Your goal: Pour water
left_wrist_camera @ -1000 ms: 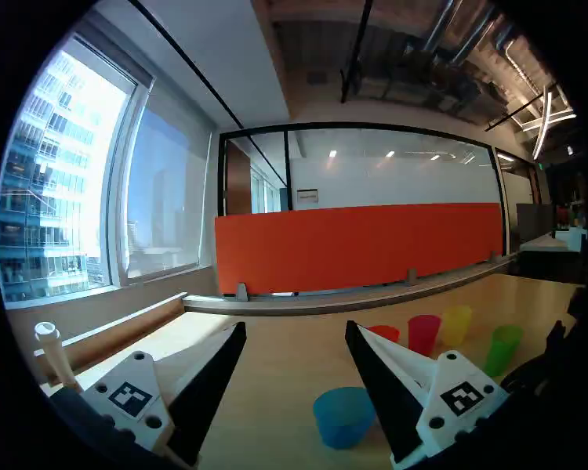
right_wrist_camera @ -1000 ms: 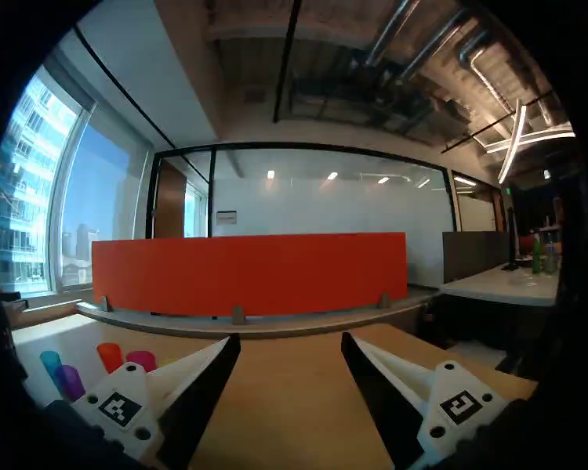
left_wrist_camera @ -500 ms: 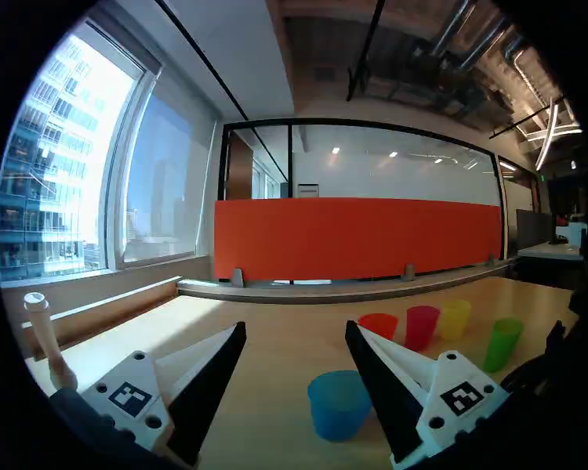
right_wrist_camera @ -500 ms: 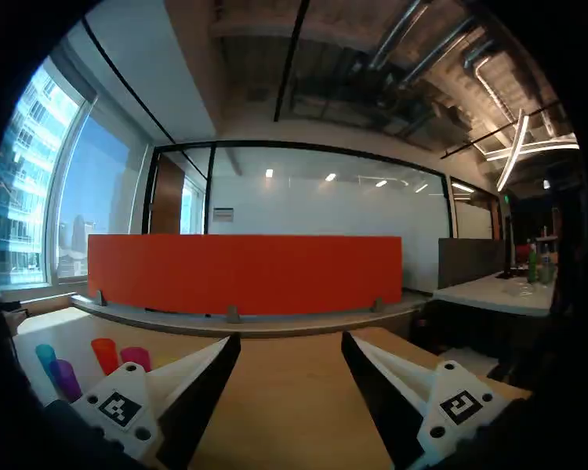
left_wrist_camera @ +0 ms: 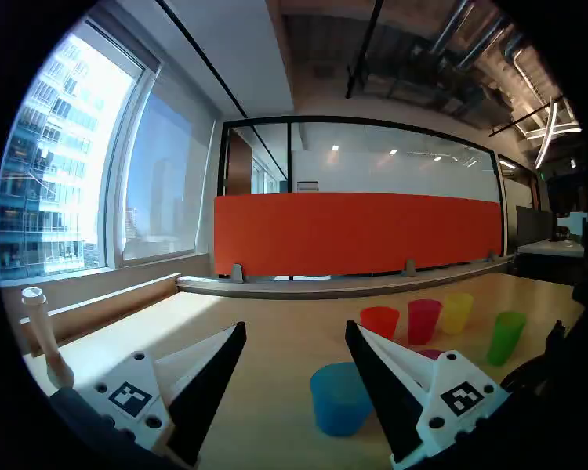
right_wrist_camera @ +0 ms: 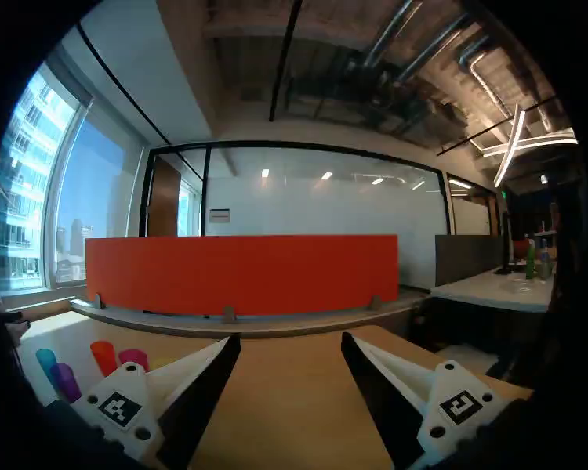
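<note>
Left claw (left_wrist_camera: 294,330) is spread wide and empty, blue cup (left_wrist_camera: 339,398) just ahead on the tabletop (left_wrist_camera: 282,372); right claw (right_wrist_camera: 289,341) spread too, empty.

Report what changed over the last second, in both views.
The left gripper levelled out and dipped slightly: the orange divider now sits straight, and the red cup shows clear of the finger that partly hid it. The right gripper barely drifted. Nothing was taken hold of or let go. Both grippers stayed open and empty; the blue cup stayed put on the table.
</note>
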`<act>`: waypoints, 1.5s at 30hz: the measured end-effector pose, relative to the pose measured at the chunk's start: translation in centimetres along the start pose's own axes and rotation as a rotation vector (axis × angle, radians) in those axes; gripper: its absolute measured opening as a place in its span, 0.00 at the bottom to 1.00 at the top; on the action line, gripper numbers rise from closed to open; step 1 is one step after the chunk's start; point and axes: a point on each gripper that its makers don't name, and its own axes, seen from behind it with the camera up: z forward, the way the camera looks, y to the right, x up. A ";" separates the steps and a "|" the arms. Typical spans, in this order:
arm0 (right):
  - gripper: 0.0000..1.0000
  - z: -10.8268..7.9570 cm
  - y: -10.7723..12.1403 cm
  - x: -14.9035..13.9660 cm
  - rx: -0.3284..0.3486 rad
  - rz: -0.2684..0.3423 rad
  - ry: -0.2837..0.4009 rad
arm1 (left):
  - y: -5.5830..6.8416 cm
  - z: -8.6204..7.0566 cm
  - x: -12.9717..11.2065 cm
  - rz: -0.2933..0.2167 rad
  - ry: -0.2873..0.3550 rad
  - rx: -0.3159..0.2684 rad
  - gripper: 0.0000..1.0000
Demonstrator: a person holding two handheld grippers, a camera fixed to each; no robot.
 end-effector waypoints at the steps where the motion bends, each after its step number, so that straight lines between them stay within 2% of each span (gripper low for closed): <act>1: 0.99 0.0 0.0 0.0 -0.001 -0.001 -0.001 | 0.0 0.0 -0.2 0.001 -0.004 0.000 0.94; 14: 0.99 0.2 -0.6 0.2 0.007 -0.009 0.001 | -0.2 0.3 -1.7 -0.021 -0.019 -0.001 0.94; 38: 0.99 -0.2 -0.8 0.5 0.013 -0.014 0.004 | 0.0 0.3 -2.0 -0.003 -0.022 -0.008 0.94; 45: 1.00 -0.6 -0.8 0.2 0.018 -0.033 0.005 | 0.0 0.3 -2.0 -0.002 -0.022 -0.008 0.94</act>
